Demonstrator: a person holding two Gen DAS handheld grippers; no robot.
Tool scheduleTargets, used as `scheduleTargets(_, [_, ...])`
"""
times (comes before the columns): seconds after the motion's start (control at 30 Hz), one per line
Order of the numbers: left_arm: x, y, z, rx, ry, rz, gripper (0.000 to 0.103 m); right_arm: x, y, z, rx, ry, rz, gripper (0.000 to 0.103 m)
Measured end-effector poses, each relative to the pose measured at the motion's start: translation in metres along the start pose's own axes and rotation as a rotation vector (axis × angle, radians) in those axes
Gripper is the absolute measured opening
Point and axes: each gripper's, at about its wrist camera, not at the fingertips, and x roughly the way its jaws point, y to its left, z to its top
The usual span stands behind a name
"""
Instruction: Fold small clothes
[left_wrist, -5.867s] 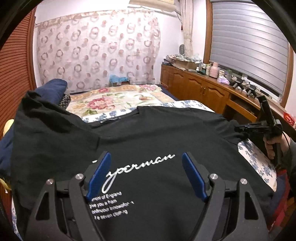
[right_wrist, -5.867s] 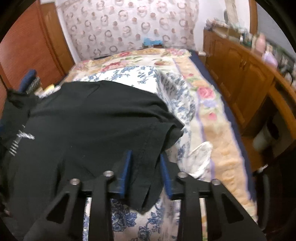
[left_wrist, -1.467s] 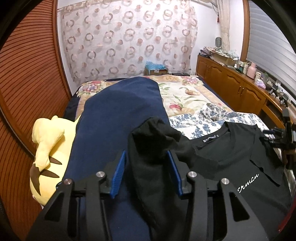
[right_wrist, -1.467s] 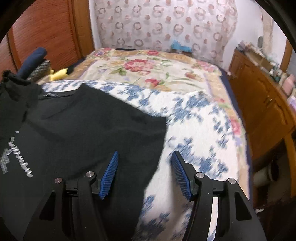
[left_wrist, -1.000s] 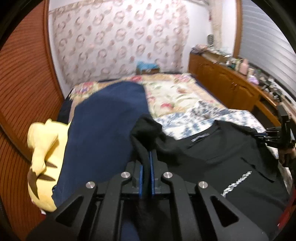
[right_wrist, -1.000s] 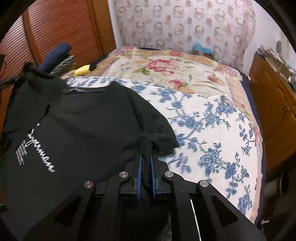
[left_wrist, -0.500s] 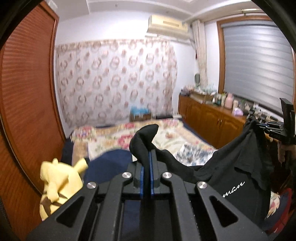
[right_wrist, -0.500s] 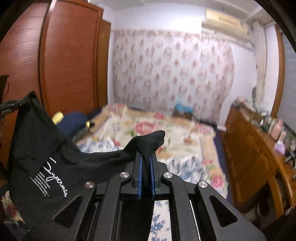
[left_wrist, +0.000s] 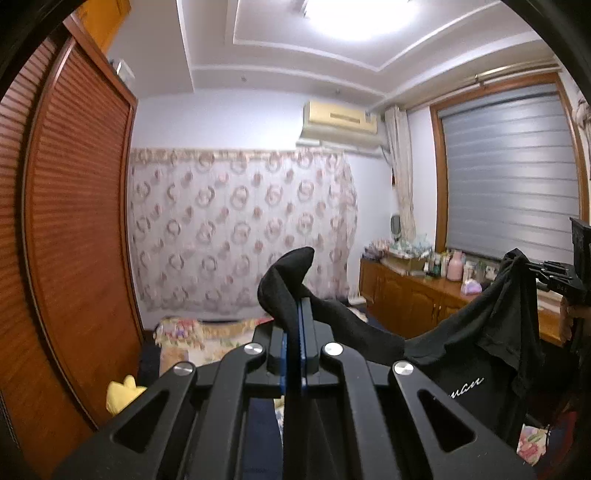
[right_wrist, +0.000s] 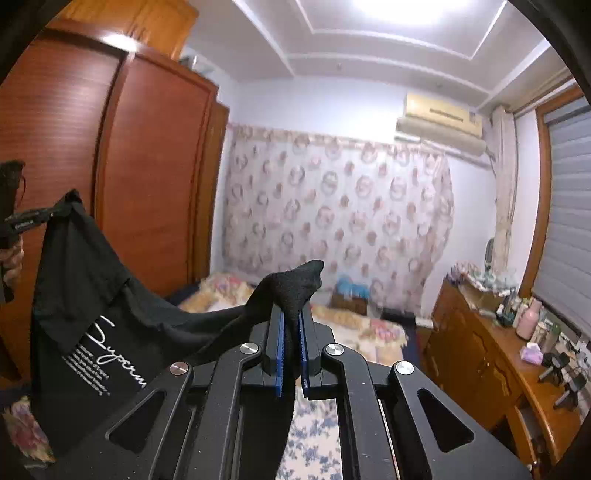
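- Black T-shirt (left_wrist: 491, 332) with white script hangs in the air above the bed (right_wrist: 354, 328).
- Left gripper (left_wrist: 293, 332) is clamped on one shoulder.
- Right gripper (right_wrist: 290, 343) is clamped on the other.

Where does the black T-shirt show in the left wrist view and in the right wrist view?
Left wrist: the black T-shirt hangs at right, one bunch pinched at centre in the left gripper.
Right wrist: the shirt hangs at left, lettering showing, one bunch pinched at centre in the right gripper.
Shared landmark: the air conditioner above the patterned curtain.
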Motion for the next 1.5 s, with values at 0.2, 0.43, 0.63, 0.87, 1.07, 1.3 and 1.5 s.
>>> scheduleTargets(0.2, [-0.009, 0.006, 0.035, 0.0, -0.046, 0.021, 0.002, -0.019, -0.019, 0.038, 0.017, -0.049, -0.052, 0.004])
scheduleTargets(0.43, [0.011, 0.005, 0.074, -0.009, -0.086, 0.044, 0.002, -0.002, -0.044, 0.075, 0.043, -0.056, -0.167, 0.004])
scheduleTargets(0.63, [0.084, 0.007, 0.04, 0.011, 0.035, 0.083, 0.002, 0.073, -0.067, 0.018, 0.057, 0.098, -0.239, 0.004])
scheduleTargets(0.87, [0.15, 0.008, -0.075, 0.031, 0.244, 0.072, 0.002, 0.14, -0.061, -0.115, 0.05, 0.334, -0.197, 0.004])
scheduleTargets(1.07, [0.138, -0.013, -0.169, 0.044, 0.34, 0.032, 0.002, 0.119, -0.03, -0.184, 0.04, 0.38, -0.072, 0.004])
scheduleTargets(1.3, [0.069, -0.027, -0.24, 0.018, 0.359, -0.017, 0.002, 0.044, -0.002, -0.249, 0.078, 0.392, 0.04, 0.004])
scheduleTargets(1.5, [0.018, -0.03, -0.284, -0.008, 0.397, -0.014, 0.002, -0.011, 0.015, -0.287, 0.141, 0.432, 0.101, 0.004])
